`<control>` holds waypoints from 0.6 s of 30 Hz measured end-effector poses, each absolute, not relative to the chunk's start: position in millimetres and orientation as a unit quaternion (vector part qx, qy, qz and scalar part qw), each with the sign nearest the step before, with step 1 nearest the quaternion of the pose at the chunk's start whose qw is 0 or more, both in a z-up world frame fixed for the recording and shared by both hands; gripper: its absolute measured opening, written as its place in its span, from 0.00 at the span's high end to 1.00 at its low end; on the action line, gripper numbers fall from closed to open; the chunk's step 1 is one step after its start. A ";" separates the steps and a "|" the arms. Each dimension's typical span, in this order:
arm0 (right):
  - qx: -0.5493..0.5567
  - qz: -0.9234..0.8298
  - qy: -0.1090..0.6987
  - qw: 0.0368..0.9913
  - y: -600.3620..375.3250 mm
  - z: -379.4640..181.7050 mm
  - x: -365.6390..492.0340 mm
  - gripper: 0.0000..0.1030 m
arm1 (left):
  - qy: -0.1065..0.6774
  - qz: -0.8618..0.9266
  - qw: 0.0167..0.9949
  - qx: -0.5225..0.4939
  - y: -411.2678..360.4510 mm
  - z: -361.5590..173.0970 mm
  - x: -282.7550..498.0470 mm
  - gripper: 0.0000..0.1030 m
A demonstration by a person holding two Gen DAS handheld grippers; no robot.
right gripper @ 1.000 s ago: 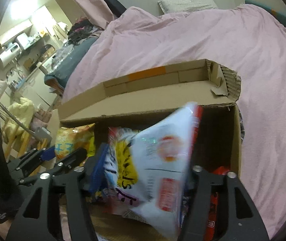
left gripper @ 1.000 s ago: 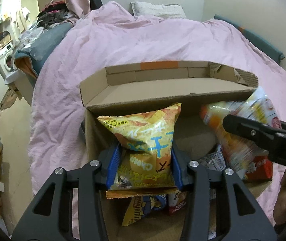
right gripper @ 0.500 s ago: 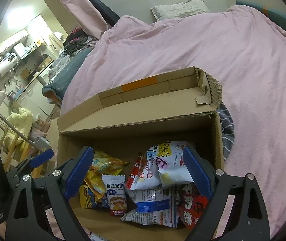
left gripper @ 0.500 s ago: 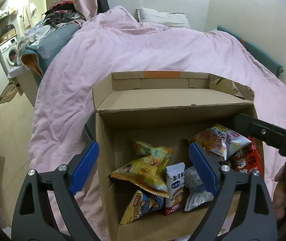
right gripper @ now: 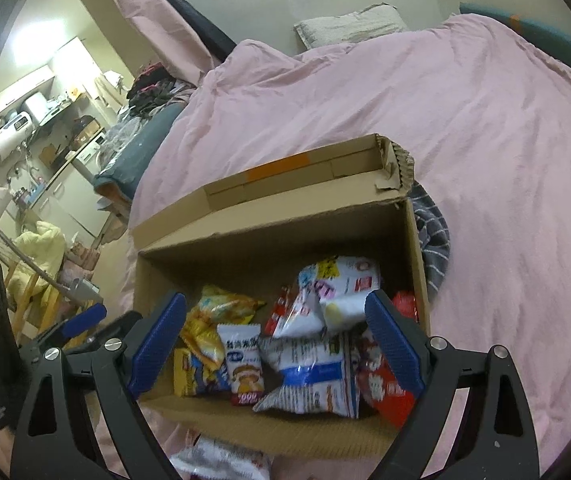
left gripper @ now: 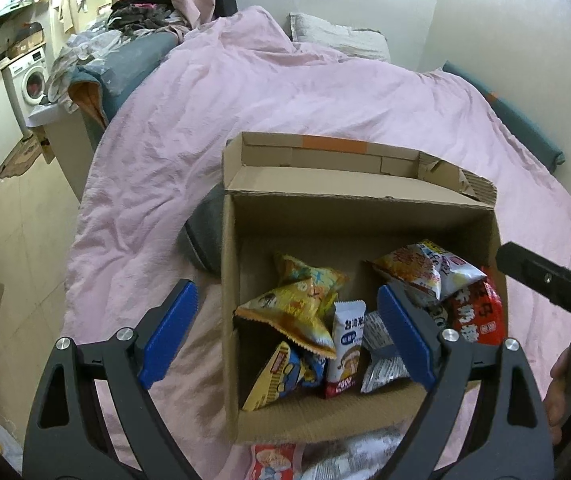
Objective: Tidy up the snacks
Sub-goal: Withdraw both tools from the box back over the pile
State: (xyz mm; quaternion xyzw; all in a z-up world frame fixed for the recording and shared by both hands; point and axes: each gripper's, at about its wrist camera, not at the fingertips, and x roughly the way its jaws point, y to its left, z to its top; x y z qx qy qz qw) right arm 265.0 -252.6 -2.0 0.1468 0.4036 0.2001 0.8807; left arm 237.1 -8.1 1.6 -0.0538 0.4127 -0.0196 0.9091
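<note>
Dim warm indoor light, bright glare upper left in right view, strong fisheye bending, dark vignetted corners

Pink-covered bed (left gripper: 285, 92), cardboard box (left gripper: 365, 208), pillow (left gripper: 337, 38)

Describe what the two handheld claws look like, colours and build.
Both match. The left claw and right claw each have two black plastic arms with triangular cut-outs, silver round bolts at the pivots, and ridged blue pads lining the inner faces. No cables show. A bare hand grips the right one's black handle; no sleeve is visible.
</note>
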 end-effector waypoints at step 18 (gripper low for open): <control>0.150 0.207 0.391 0.884 -255.0 9.2 180.1 0.10 | 0.397 -0.018 0.916 -0.060 16.9 18.4 156.2 0.13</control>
